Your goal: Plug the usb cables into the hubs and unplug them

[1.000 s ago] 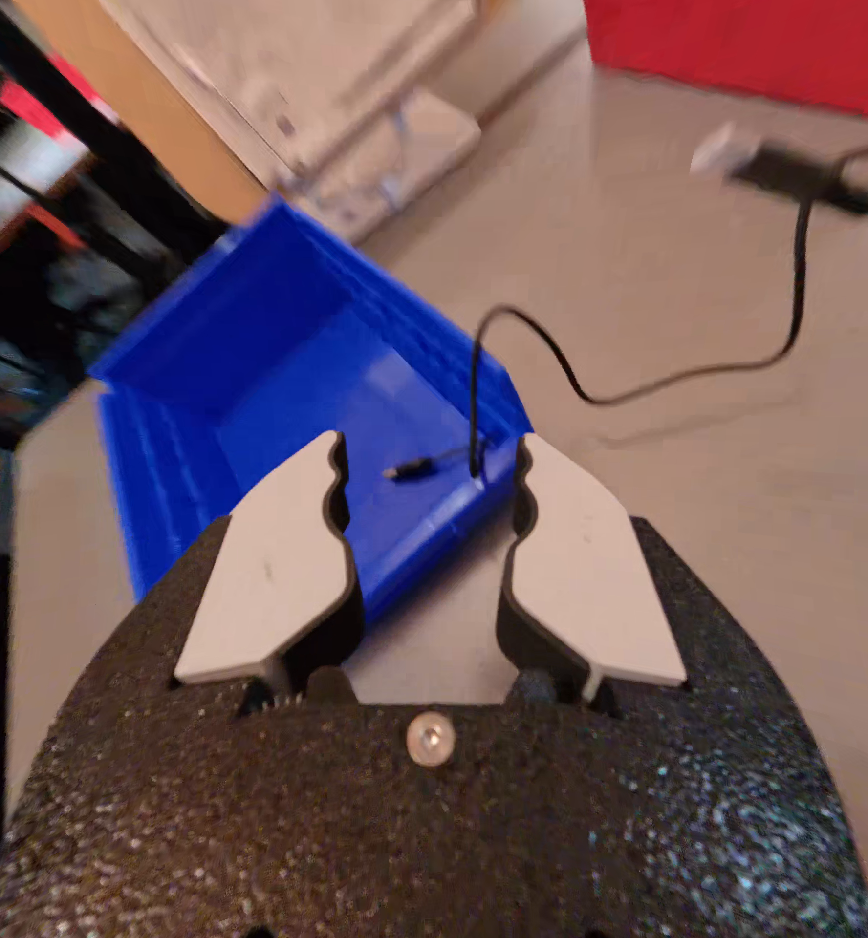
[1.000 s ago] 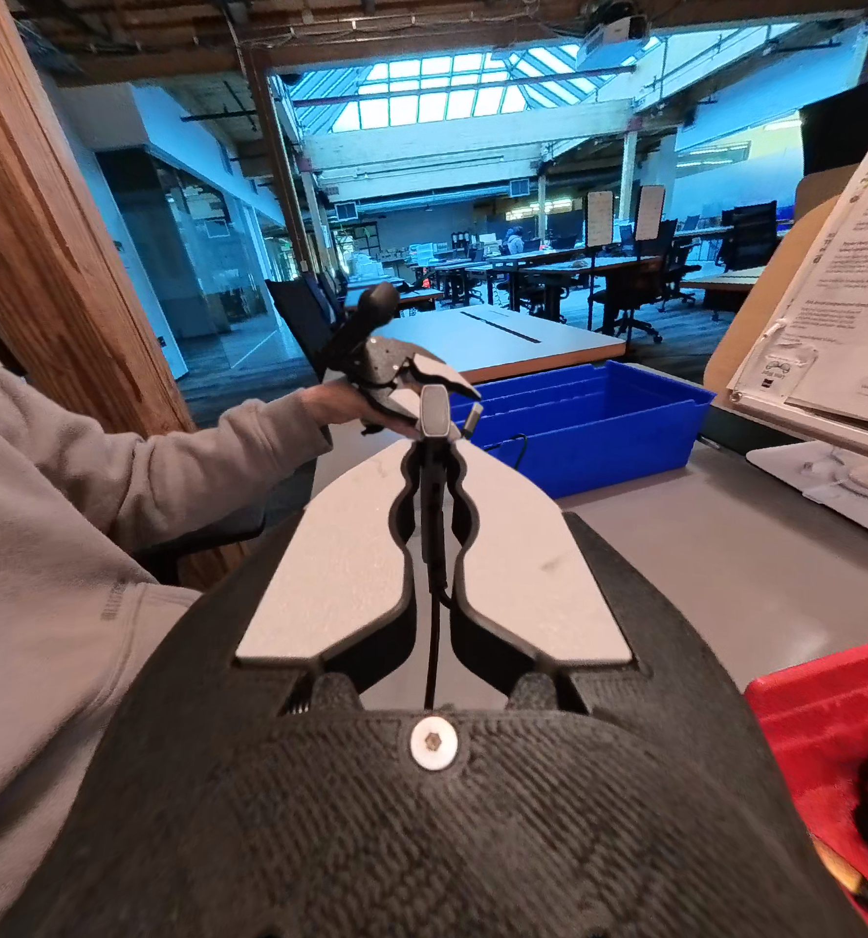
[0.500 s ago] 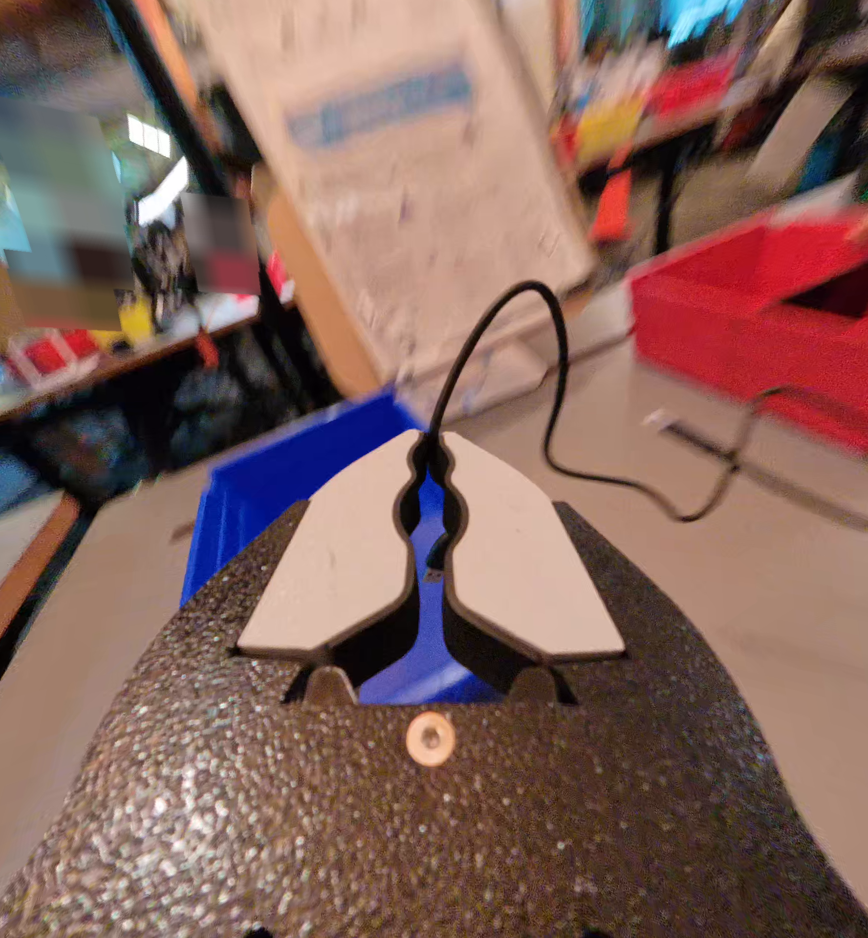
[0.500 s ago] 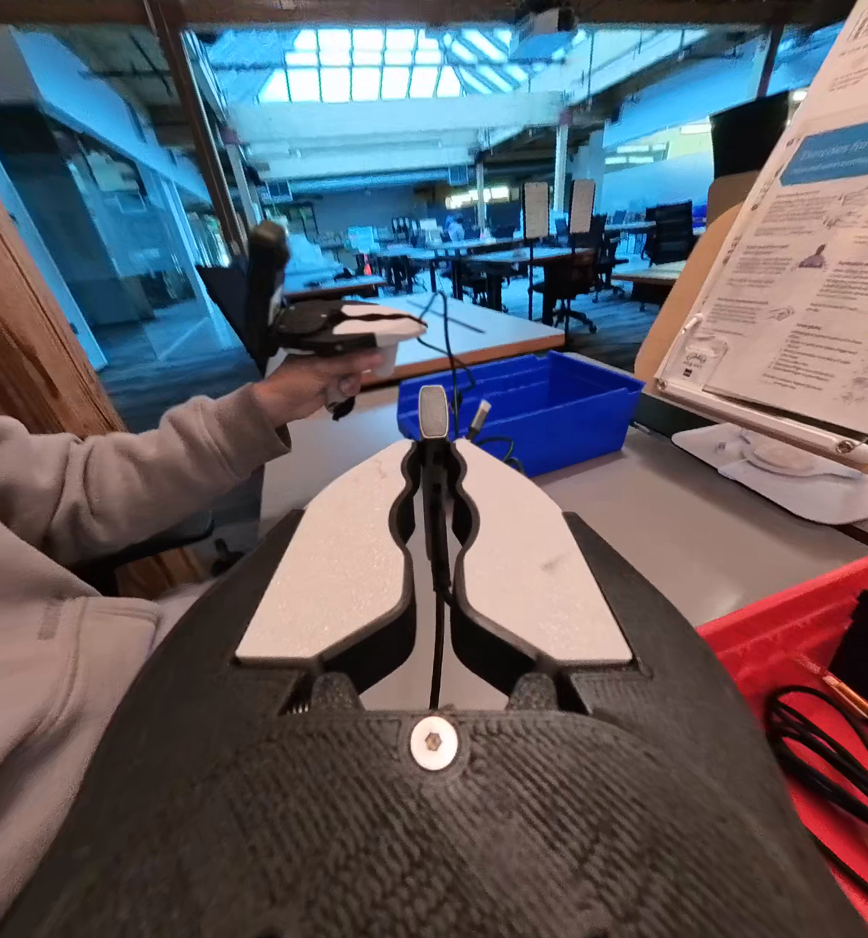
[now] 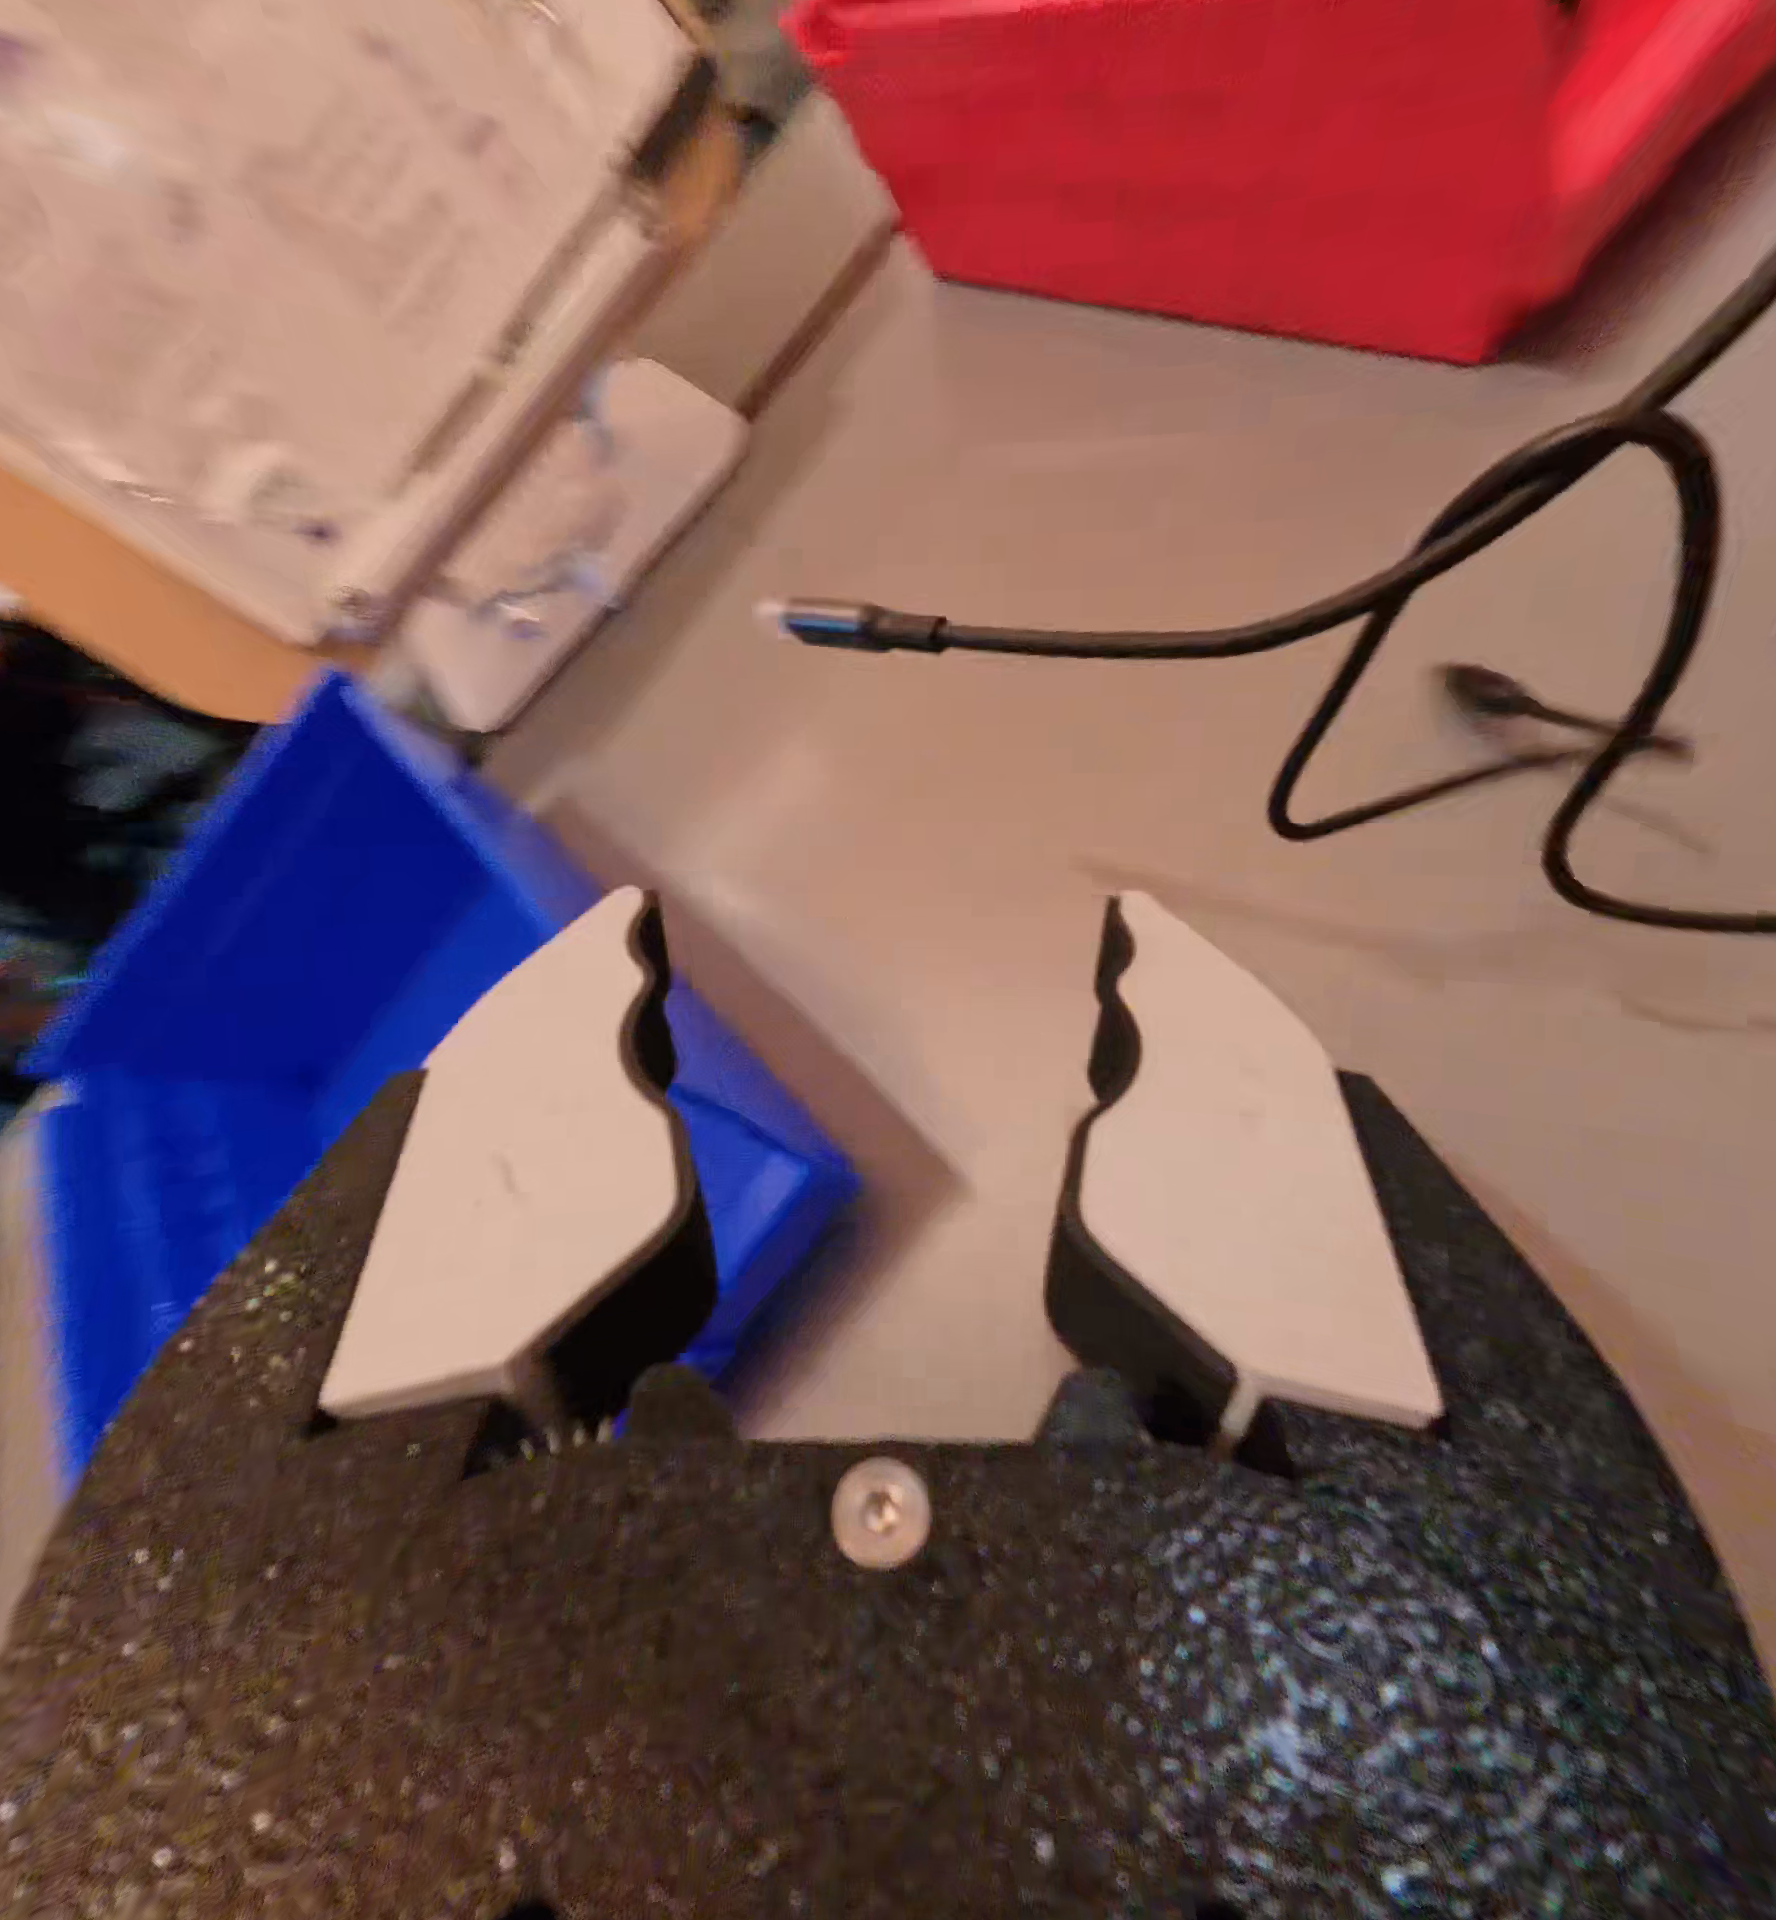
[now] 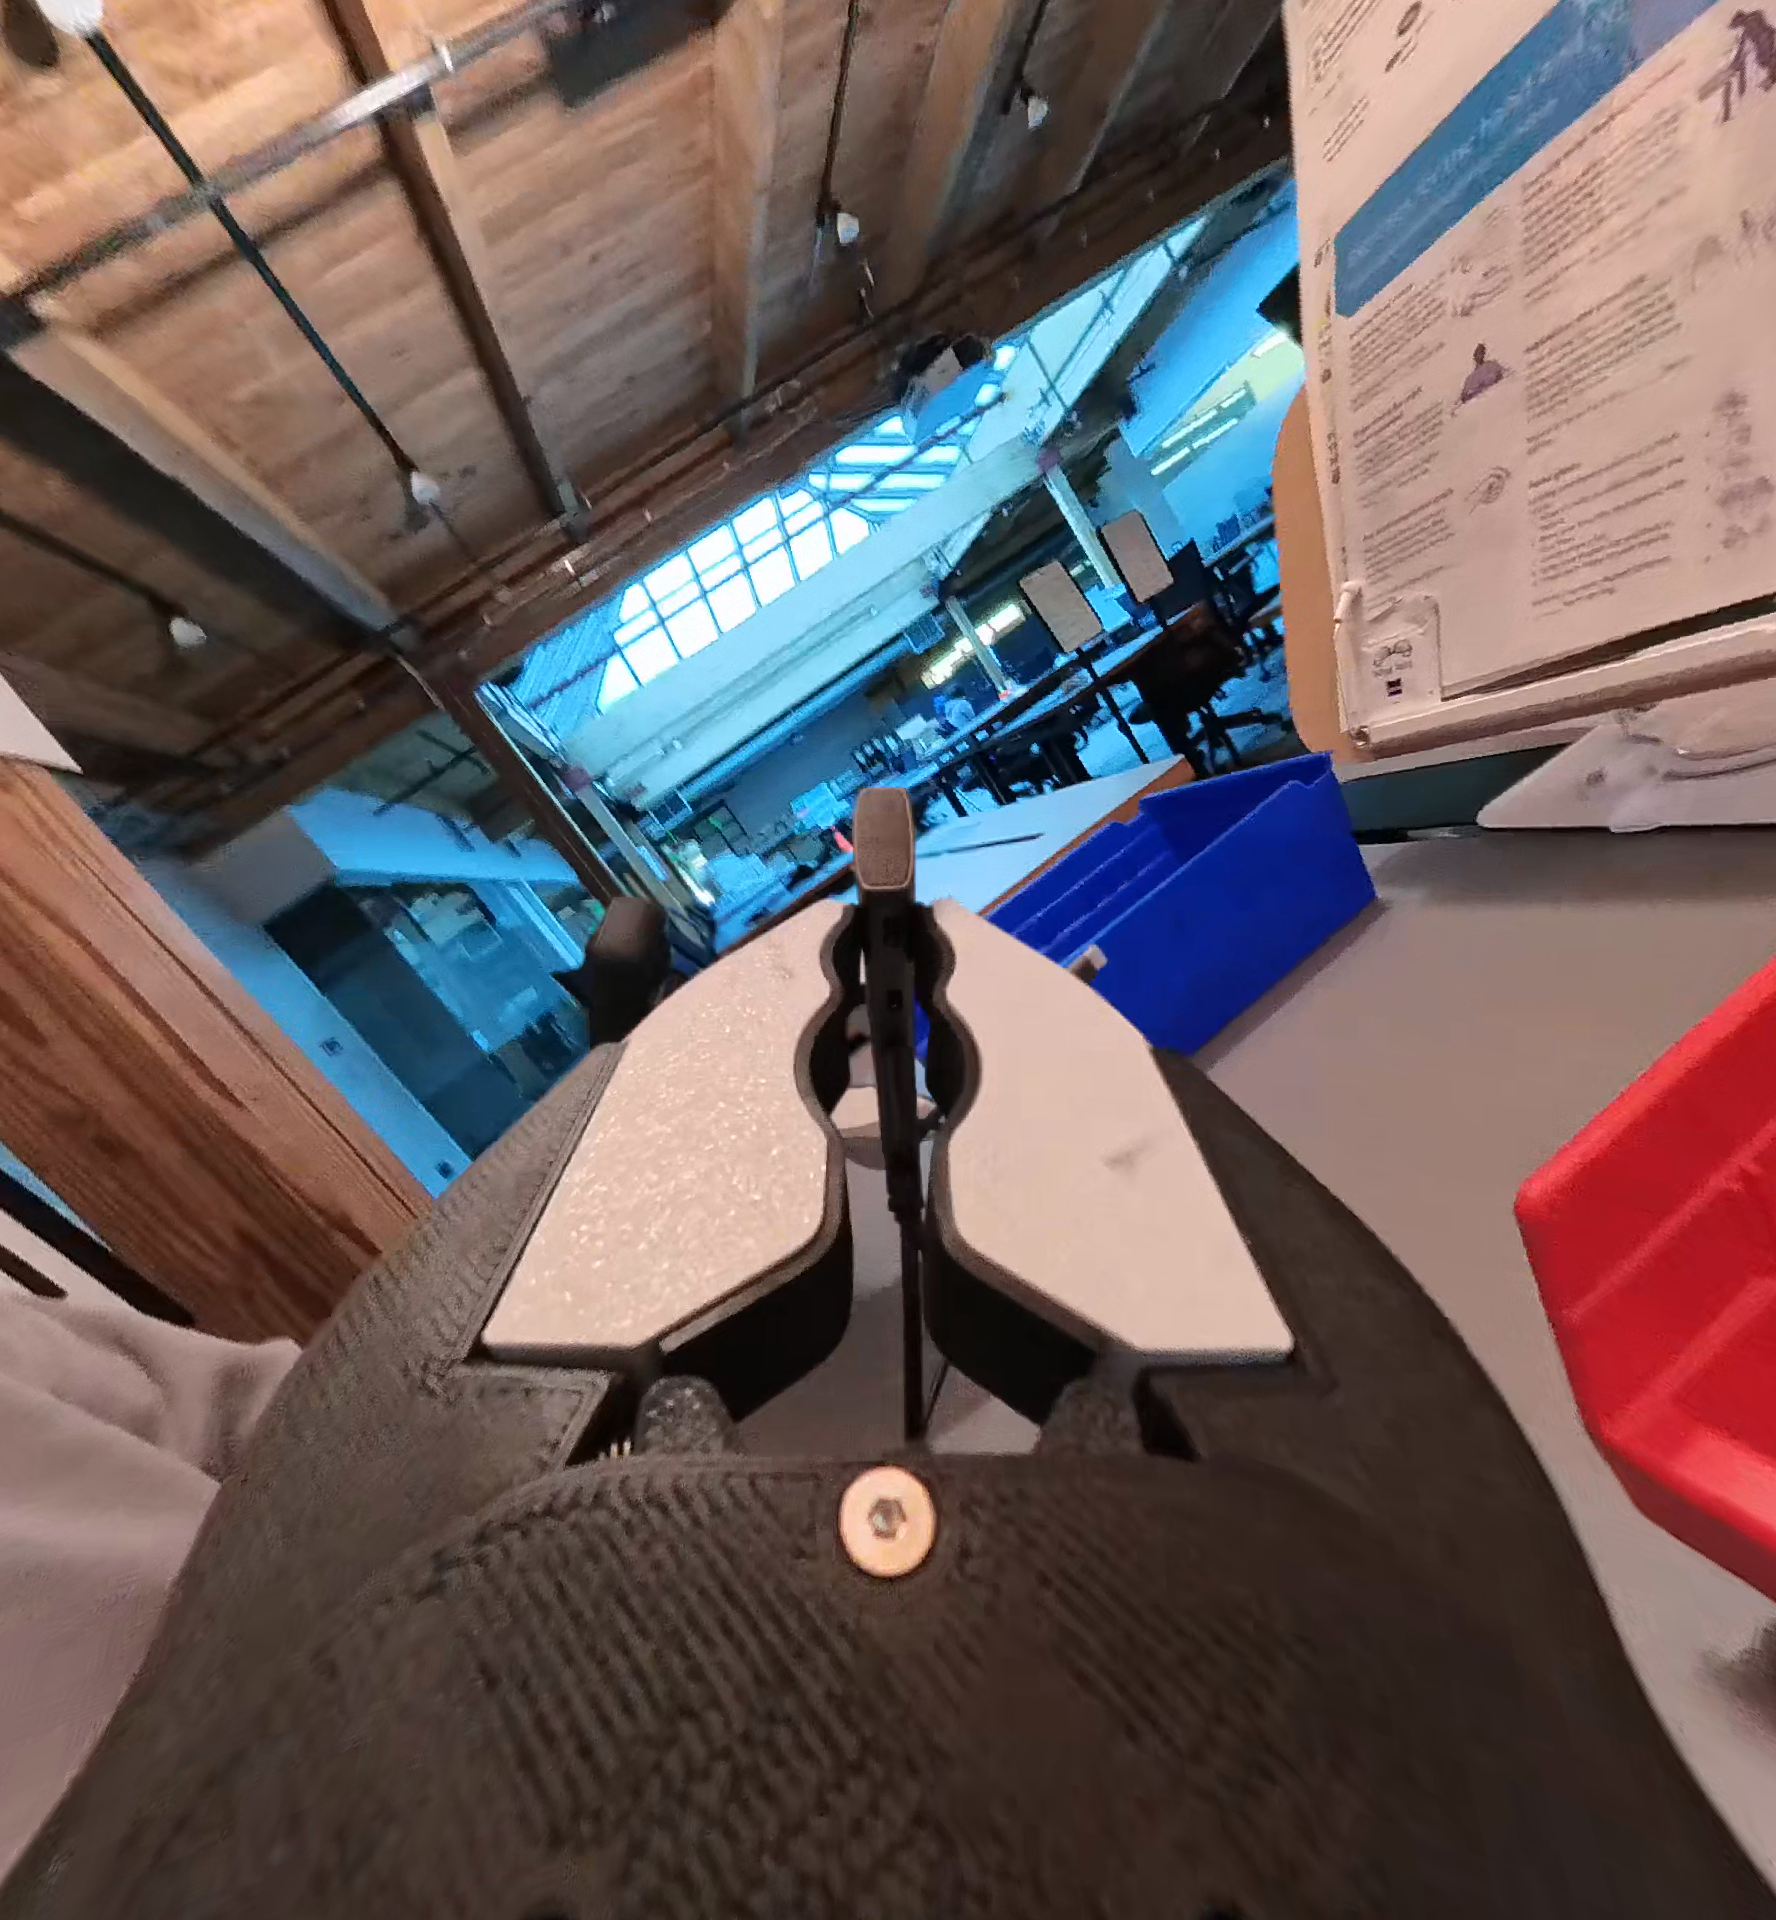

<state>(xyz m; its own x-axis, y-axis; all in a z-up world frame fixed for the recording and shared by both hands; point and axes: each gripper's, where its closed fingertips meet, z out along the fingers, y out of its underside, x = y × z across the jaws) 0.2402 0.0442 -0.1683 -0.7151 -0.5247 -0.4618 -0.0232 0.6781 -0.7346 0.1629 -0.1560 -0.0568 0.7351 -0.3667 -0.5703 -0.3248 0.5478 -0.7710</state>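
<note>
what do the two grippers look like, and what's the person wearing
Both grippers match: a rough, speckled black body, two flat pale grey fingers with black wavy inner edges, and one silver screw centred behind them. The left gripper shows faint scratches on its fingers; the right gripper has a ribbed, woven-looking shell. At the lower left of the right wrist view is a light grey sleeve.

Wooden ceiling beams [image 6: 240, 239], bright skylight [image 6: 728, 582], office desks [image 6: 1050, 707] beyond.
</note>
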